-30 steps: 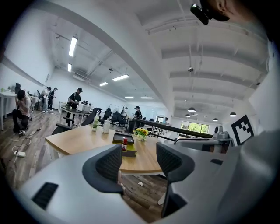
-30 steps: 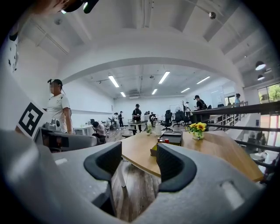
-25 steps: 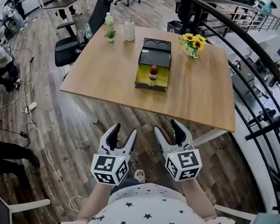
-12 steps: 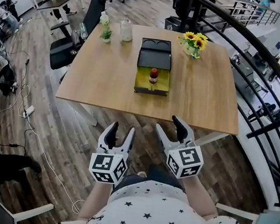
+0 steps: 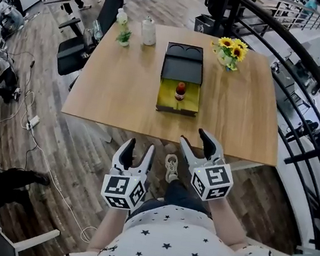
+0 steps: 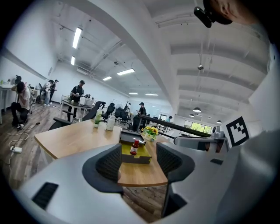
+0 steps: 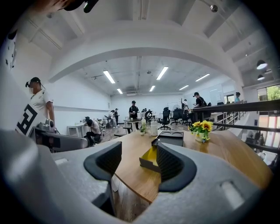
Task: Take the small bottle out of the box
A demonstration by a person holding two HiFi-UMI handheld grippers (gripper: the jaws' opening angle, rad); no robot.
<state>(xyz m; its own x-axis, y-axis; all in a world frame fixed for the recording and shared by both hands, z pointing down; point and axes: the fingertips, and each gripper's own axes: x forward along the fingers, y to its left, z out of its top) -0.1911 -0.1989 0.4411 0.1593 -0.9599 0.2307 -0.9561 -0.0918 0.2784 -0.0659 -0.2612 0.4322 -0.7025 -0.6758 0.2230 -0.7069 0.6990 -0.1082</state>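
A small red-capped bottle (image 5: 180, 90) stands upright in an open box (image 5: 177, 102) with a yellow lining, on a wooden table (image 5: 118, 88). The box's dark lid (image 5: 183, 62) lies open behind it. Both grippers hang in the air short of the table's near edge. My left gripper (image 5: 137, 152) is open and empty, and so is my right gripper (image 5: 199, 146). In the left gripper view the bottle (image 6: 134, 147) and box (image 6: 136, 156) show between the jaws, far off. In the right gripper view the box (image 7: 150, 160) is partly hidden by the right jaw.
A vase of sunflowers (image 5: 231, 51) stands at the table's far right. Two bottles (image 5: 147, 31) and a small plant (image 5: 123, 37) are at the far left. Office chairs (image 5: 79, 52) flank the table's left side; a black railing (image 5: 305, 110) runs along the right. Cables (image 5: 34, 135) lie on the floor.
The table and box have drawn nearer and shifted slightly right in the head view as the person steps forward. Both grippers stay open.
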